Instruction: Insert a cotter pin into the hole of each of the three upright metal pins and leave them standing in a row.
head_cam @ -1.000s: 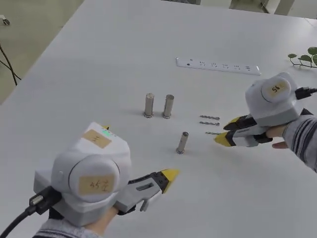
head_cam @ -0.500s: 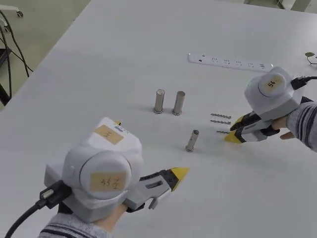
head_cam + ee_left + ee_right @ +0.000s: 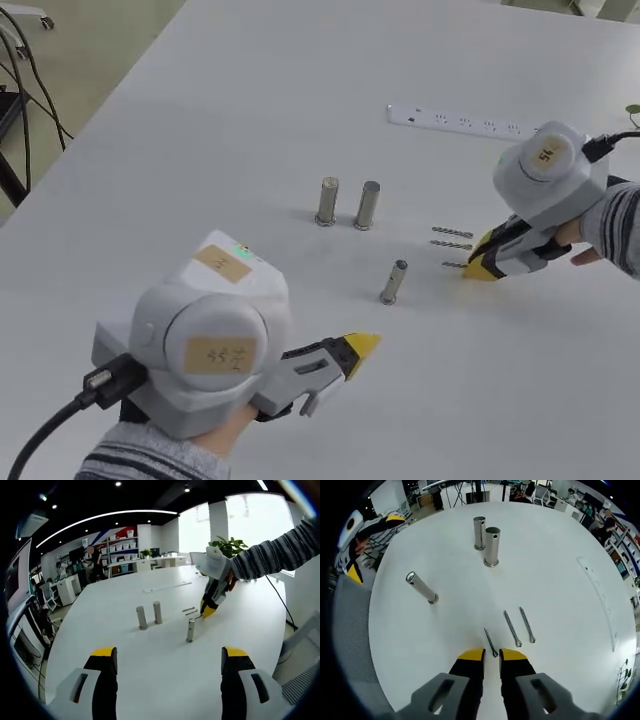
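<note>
I see a white power strip (image 3: 455, 121) lying flat on the white table (image 3: 230, 110). Near the power strip's right end, a green leaf (image 3: 634, 110) pokes in. Well left of the power strip, past the table edge, there is pale floor (image 3: 110, 30). In the left gripper view a potted plant (image 3: 227, 545) stands beyond it.

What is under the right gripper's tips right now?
The nearest cotter pin lies on the table, its looped end in the gap between the right gripper tips. Two more cotter pins lie uncovered alongside. The table beneath the gripper's body is covered.
</note>
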Action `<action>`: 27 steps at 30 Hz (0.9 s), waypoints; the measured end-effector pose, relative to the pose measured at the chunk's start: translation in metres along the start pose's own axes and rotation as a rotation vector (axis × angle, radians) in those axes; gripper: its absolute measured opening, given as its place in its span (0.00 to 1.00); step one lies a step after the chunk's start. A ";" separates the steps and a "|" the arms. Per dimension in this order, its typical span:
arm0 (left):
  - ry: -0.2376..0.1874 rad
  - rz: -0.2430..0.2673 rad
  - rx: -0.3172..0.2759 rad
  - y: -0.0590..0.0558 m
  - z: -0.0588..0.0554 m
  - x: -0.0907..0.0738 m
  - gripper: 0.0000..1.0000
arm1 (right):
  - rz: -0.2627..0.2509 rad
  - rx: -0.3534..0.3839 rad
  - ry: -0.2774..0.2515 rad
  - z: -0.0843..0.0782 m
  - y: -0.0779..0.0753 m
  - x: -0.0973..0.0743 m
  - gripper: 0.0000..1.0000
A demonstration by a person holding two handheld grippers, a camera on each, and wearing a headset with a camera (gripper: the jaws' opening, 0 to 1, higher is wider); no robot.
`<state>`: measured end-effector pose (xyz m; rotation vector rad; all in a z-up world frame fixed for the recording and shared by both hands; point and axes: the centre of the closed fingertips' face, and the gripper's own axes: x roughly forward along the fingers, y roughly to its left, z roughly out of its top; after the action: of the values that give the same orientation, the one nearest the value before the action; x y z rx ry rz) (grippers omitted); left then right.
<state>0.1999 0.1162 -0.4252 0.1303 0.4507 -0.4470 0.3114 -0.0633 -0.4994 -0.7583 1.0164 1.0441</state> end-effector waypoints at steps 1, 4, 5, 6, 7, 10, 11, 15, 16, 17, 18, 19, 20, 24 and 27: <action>0.000 -0.001 0.000 0.000 0.000 0.000 0.84 | 0.001 -0.010 0.003 0.000 0.000 0.000 0.05; 0.003 -0.004 0.002 -0.001 0.000 0.000 0.84 | 0.003 -0.024 0.011 0.000 0.001 0.000 0.04; 0.003 -0.006 0.002 -0.002 -0.001 0.000 0.84 | 0.002 -0.024 0.012 0.000 0.001 0.000 0.04; 0.004 -0.007 0.004 -0.002 -0.001 0.000 0.84 | 0.001 -0.024 0.016 0.000 0.000 0.001 0.03; 0.006 -0.008 0.006 -0.002 -0.001 0.000 0.84 | 0.001 -0.027 0.016 0.000 0.000 0.000 0.03; 0.007 -0.010 0.009 -0.004 -0.001 0.001 0.83 | -0.015 -0.029 0.014 0.000 -0.001 0.001 0.00; 0.007 -0.011 0.011 -0.004 -0.001 0.001 0.83 | -0.024 -0.034 0.013 0.000 -0.002 0.001 0.00; -0.005 -0.011 0.027 -0.004 0.001 0.001 0.83 | -0.043 -0.054 0.000 -0.001 -0.002 0.000 0.00; -0.005 -0.012 0.026 -0.004 0.001 0.001 0.83 | -0.047 -0.057 -0.003 -0.001 -0.002 0.000 0.00; -0.001 -0.014 0.026 -0.005 0.001 0.001 0.83 | -0.051 -0.064 -0.007 -0.001 -0.002 0.000 0.00; 0.000 -0.014 0.026 -0.005 0.000 0.001 0.83 | -0.053 -0.064 -0.010 0.000 -0.002 0.001 0.00; -0.004 -0.014 0.021 -0.005 0.001 0.001 0.83 | -0.056 -0.062 -0.014 0.000 -0.002 0.001 0.00; -0.015 -0.014 0.015 -0.005 0.003 0.001 0.83 | -0.059 -0.065 -0.020 0.000 -0.003 0.001 0.00; -0.005 -0.015 0.023 -0.005 0.000 0.000 0.83 | -0.076 -0.036 -0.071 0.000 -0.005 -0.001 0.00; -0.008 -0.015 0.024 -0.005 0.001 0.000 0.83 | -0.096 -0.047 -0.087 0.000 -0.006 -0.005 0.00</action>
<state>0.1983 0.1116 -0.4249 0.1486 0.4389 -0.4672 0.3165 -0.0668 -0.4940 -0.7861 0.8748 1.0123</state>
